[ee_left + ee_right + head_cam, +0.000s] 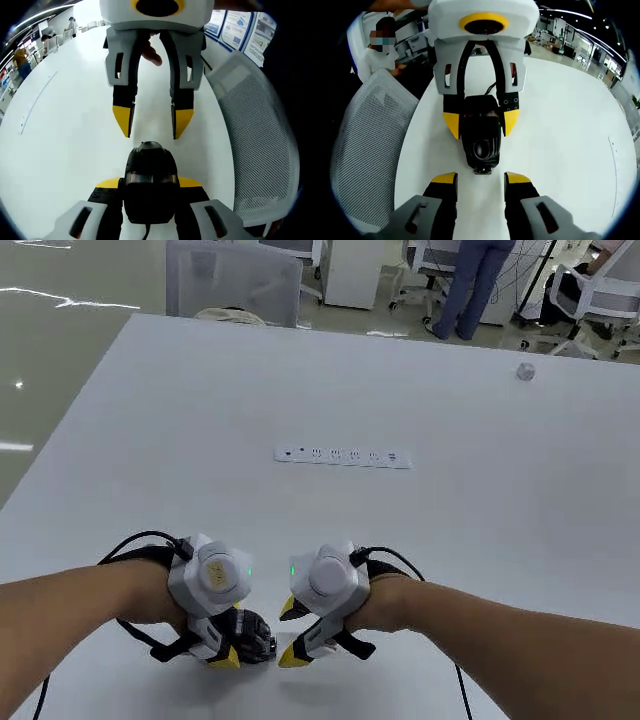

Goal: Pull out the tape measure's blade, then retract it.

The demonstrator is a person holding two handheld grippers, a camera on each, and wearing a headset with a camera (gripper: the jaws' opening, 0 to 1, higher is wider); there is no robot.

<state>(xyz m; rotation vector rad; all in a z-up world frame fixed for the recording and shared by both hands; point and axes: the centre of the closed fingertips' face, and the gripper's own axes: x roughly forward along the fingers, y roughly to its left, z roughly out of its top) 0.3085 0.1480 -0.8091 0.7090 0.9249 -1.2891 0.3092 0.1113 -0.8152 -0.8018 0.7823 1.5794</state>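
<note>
The left tongs [150, 183] clamp the black, rounded tape measure [150, 167] near the smooth white desk's [65, 150] 6 o'clock edge. The right tongs [480, 179] stand wide and empty, with the small blade tab [482, 171] just ahead at 12 o'clock. I'd pinch that tab squarely, then draw straight away from the case.

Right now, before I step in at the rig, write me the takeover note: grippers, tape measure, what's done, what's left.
Left gripper: shut on the black tape measure, at the near edge of the white table.
Right gripper: open, facing the case's mouth, fingers just short of the blade's hook, not gripping it.
Done: case gripped; the blade sits fully in.
Left: close on the hook, pull the blade out, then retract it.
</note>
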